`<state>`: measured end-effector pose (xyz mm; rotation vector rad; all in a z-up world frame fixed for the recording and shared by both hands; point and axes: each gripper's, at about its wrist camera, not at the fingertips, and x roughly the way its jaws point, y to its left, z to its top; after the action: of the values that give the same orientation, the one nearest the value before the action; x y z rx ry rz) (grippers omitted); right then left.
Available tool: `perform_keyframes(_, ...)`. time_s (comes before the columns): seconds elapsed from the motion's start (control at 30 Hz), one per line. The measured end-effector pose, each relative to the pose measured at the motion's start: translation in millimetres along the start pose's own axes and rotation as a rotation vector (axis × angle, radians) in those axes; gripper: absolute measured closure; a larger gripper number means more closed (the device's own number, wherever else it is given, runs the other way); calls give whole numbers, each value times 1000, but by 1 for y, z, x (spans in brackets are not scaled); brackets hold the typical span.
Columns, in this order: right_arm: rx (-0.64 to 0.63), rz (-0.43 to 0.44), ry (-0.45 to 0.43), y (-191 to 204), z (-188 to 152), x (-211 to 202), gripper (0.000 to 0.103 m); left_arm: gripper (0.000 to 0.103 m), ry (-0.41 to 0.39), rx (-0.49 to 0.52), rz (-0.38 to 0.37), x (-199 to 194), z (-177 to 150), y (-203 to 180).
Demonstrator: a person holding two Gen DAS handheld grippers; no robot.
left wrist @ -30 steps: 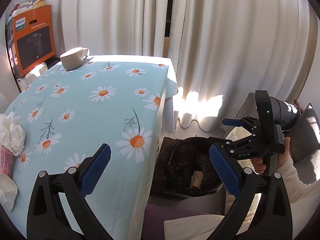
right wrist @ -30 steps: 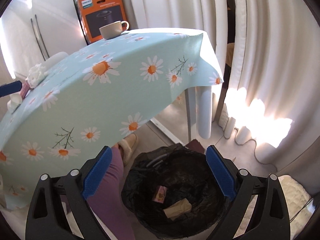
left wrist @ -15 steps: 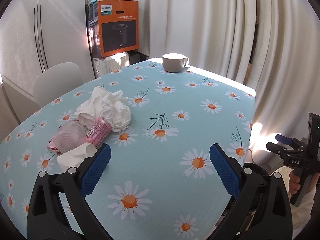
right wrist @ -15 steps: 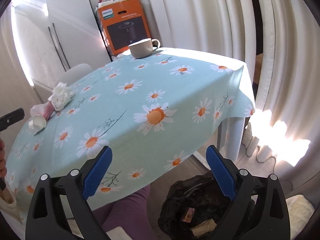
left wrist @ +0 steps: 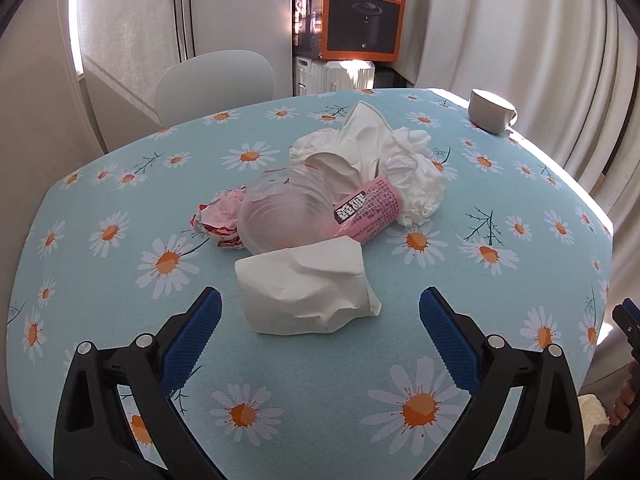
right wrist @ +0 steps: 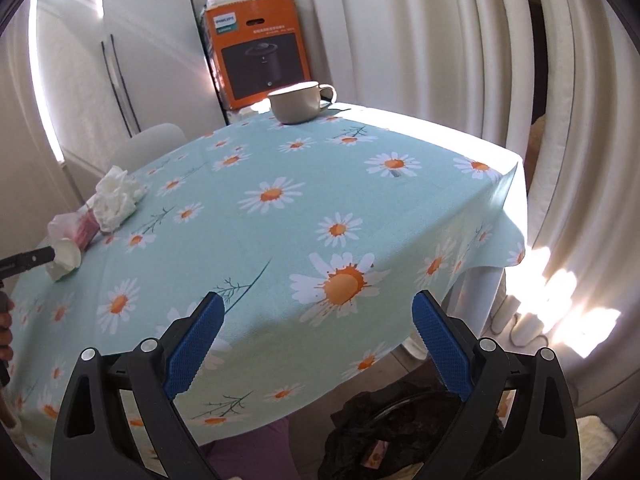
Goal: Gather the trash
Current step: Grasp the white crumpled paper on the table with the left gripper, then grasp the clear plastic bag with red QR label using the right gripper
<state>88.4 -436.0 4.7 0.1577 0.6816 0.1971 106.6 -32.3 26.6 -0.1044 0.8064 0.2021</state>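
Observation:
A pile of trash lies on the daisy tablecloth [left wrist: 500,208]: a folded white tissue [left wrist: 308,292] nearest me, a clear plastic cup [left wrist: 280,216], a pink wrapper tube [left wrist: 368,210], a crumpled pink wrapper [left wrist: 220,220] and crumpled white tissues [left wrist: 400,160]. My left gripper [left wrist: 320,336] is open and empty, just short of the folded tissue. My right gripper [right wrist: 316,344] is open and empty over the table's near corner. The black-lined trash bin [right wrist: 400,440] sits on the floor below it. The pile also shows in the right wrist view [right wrist: 100,212].
A white mug [left wrist: 490,112] stands at the table's far right corner, also in the right wrist view [right wrist: 300,102]. A white chair [left wrist: 216,80] stands behind the table. An orange Philips box [left wrist: 360,12] is stacked by the curtains.
My left gripper has swung from the bin side to face the trash pile and moved close to the folded tissue. My right gripper has risen from over the bin toward the table corner.

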Motion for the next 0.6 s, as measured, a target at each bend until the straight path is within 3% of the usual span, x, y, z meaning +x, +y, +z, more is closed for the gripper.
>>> perform_keyframes(0.07, -13, 0, 4, 5, 1, 4, 12, 6, 25, -29, 19, 10, 2, 6)
perform_keyframes(0.13, -25, 0, 10, 10, 3, 8, 12, 6, 44, -46, -12, 17, 2, 11)
perform_keyframes(0.17, -31, 1, 11, 12, 5, 10, 12, 10, 50, -44, -21, 19, 2, 12)
perform_keyframes(0.2, -37, 2, 12, 16, 6, 11, 12, 26, 59, -36, -24, 20, 2, 12)
perform_keyframes(0.23, -44, 3, 14, 19, 7, 13, 12, 31, 73, -25, -30, 21, 2, 12)
perform_keyframes(0.4, -76, 28, 17, 37, 12, 18, 12, 31, 37, 33, -26, 5, 0, 14)
perform_keyframes(0.6, -123, 71, 27, 69, 16, 20, 12, 31, 8, 31, -29, -16, -4, 33)
